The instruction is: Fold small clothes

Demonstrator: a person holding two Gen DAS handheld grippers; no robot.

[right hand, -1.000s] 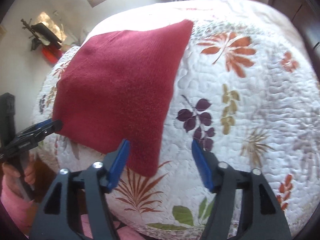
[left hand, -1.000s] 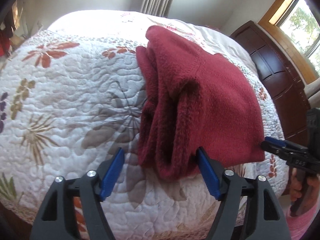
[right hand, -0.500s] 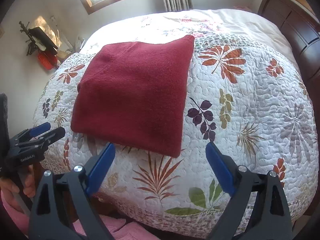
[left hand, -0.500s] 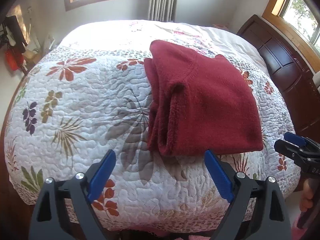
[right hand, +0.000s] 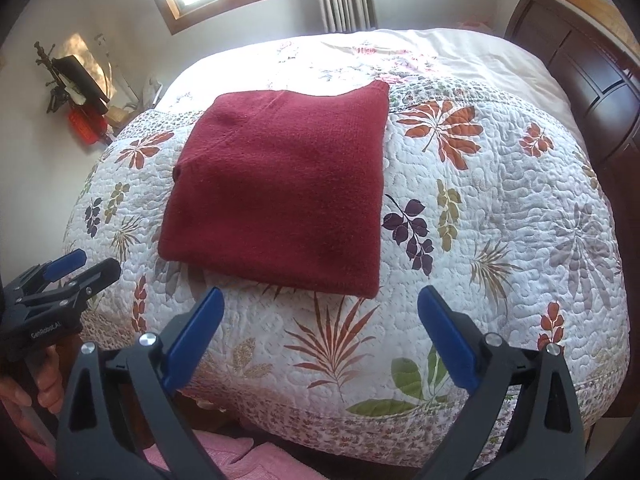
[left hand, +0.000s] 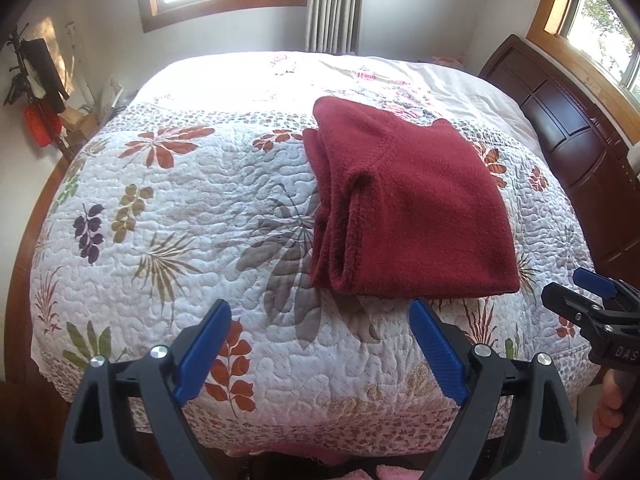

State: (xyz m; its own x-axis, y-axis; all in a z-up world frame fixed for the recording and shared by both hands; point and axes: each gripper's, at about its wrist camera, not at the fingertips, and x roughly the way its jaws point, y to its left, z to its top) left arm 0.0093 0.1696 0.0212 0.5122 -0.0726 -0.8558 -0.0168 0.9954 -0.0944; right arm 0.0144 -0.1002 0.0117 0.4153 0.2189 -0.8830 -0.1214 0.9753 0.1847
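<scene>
A dark red fleece garment (left hand: 416, 208) lies folded into a thick rectangle on the floral quilt (left hand: 192, 216), its layered edges facing the left wrist camera. In the right wrist view the same garment (right hand: 280, 192) shows a flat, smooth top. My left gripper (left hand: 320, 316) is open and hovers just short of the garment's near edge, holding nothing. My right gripper (right hand: 322, 300) is open too, a little back from the garment's near right corner. Each view catches the other gripper at its side: the right gripper (left hand: 576, 296) and the left gripper (right hand: 80, 268).
The quilt (right hand: 500, 208) covers a bed with a dark wooden headboard (left hand: 572, 136) on the right. Windows and a curtain (left hand: 332, 4) stand behind the bed. A stand with red and black items (left hand: 36, 92) sits at the left wall. A hand (right hand: 44, 384) grips the left tool.
Both grippers have drawn back and up from the folded garment, so it looks smaller and farther away. The left gripper's jaws were around the garment's near edge and are now clear of it.
</scene>
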